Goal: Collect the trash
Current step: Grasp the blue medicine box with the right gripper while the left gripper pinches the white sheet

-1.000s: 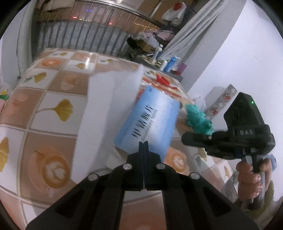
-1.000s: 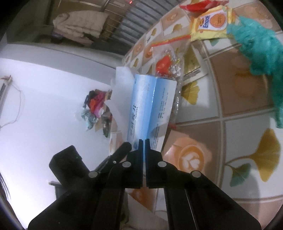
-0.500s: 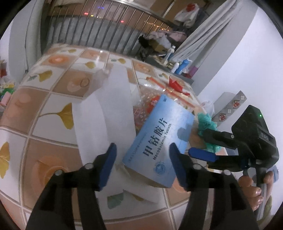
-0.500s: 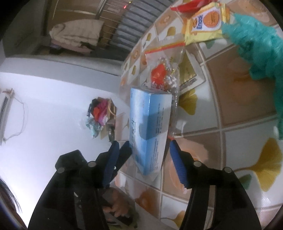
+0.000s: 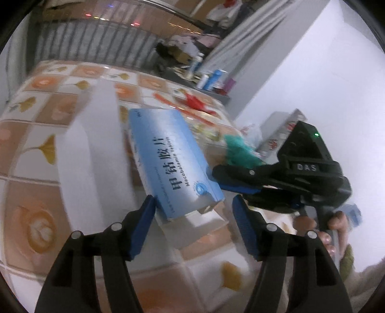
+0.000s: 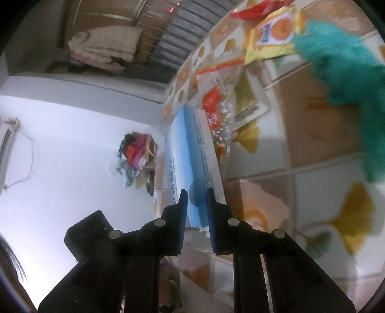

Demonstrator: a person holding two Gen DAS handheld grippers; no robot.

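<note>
Where the tiled bench (image 5: 36, 168) fills both views, its cloth shows ginkgo leaves and coffee-cup prints; frames are motion-blurred

White paper sheet (image 5: 93, 154) stands up off the bench at left of the left wrist view, just beside the box

Teal fluffy cloth (image 6: 349, 79) lies on the bench at upper right of the right wrist view; in the left wrist view it sits beyond the right claw

Blue medicine box (image 5: 173, 163), printed "Mecobalamin Tablets", is tilted and lifted off the bench, one end flap hanging open at its near end

Right claw (image 6: 196, 211): blue pads closed onto the near end of the box, one pad on each side face. It carries the box

Left claw (image 5: 193, 209): fingers spread wide. Left pad (image 5: 144, 221) looks to be touching or just beside the box's lower corner; right pad is clear of it. Not gripping

Yellow snack packet (image 6: 272, 41) lies flat beside the teal cloth, a red wrapper (image 6: 255, 7) past it at the frame edge

Clear bag with red contents (image 6: 216, 108) lies on the bench just behind the box's far end
</note>
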